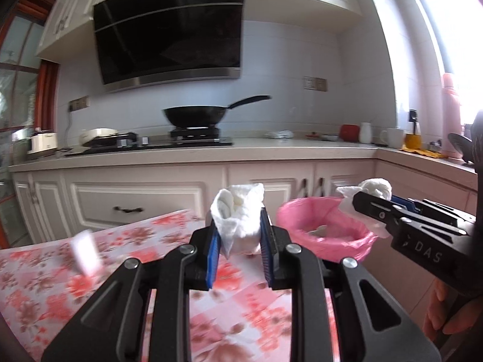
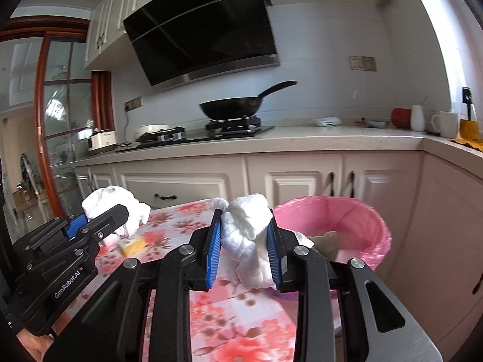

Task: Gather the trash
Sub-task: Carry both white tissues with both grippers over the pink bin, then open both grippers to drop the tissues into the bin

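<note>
My left gripper (image 1: 239,229) is shut on a crumpled white tissue (image 1: 238,214), held above the floral table (image 1: 45,271). It also shows in the right wrist view (image 2: 99,223) with its tissue (image 2: 120,208). My right gripper (image 2: 245,235) is shut on another white tissue (image 2: 247,232), just left of the bin. In the left wrist view it (image 1: 366,200) holds its tissue (image 1: 374,187) over the right rim of the pink-lined trash bin (image 1: 326,229). The bin (image 2: 347,226) holds a brownish scrap (image 2: 327,241).
A yellow scrap (image 2: 134,246) lies on the table below the left gripper. A blurred white slip (image 1: 86,253) stands at the table's left. Kitchen cabinets (image 1: 135,196) and a counter with stove and wok (image 1: 196,114) stand behind.
</note>
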`<state>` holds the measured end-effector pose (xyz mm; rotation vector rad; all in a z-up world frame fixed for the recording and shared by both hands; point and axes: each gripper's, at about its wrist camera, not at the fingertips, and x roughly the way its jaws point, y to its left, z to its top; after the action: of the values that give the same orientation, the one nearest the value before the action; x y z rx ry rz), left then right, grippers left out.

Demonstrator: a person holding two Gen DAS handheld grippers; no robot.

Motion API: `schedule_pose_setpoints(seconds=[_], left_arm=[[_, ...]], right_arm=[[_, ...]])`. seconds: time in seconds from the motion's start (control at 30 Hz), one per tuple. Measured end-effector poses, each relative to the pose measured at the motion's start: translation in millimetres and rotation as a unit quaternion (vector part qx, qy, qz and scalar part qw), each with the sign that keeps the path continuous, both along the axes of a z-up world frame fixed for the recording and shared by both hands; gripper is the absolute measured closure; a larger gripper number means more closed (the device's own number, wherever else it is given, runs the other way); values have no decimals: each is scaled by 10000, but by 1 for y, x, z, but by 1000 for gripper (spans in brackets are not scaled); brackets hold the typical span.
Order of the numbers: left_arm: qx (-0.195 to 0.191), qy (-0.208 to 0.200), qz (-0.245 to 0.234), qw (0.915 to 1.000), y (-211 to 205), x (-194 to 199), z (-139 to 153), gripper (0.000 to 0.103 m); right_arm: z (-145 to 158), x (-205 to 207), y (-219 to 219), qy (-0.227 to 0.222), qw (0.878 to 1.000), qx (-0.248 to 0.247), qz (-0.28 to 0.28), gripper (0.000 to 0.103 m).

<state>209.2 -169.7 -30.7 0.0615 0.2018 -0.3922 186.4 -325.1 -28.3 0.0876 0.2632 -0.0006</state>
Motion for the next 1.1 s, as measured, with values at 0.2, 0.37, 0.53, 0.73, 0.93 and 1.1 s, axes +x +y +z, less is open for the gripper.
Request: schedule_pose_setpoints(seconds=[0.2, 0.37, 0.53, 0.73, 0.93, 1.1], left_arm=[[103, 80, -500, 9987, -51, 33, -5, 80], [44, 197, -891, 9958, -91, 72, -2, 80], [-118, 484, -1126, 9924, -125, 113, -6, 80], [-149, 718, -1166, 9905, -151, 155, -14, 77], [-183, 1045, -1130, 9879, -168, 193, -32, 52], [-236, 962, -964, 9904, -150, 192, -36, 37]], right_arm=[[-9, 24, -39, 197, 9991, -26, -380, 75], [-11, 52, -71, 326, 9979, -75, -558, 75], [-14, 78, -105, 436, 9972, 8, -611, 75], [-22, 110, -140, 567, 9964, 144, -615, 74], [-34, 135, -162, 786, 9945, 339, -610, 60], [-34, 130, -165, 718, 9946, 376, -651, 49]])
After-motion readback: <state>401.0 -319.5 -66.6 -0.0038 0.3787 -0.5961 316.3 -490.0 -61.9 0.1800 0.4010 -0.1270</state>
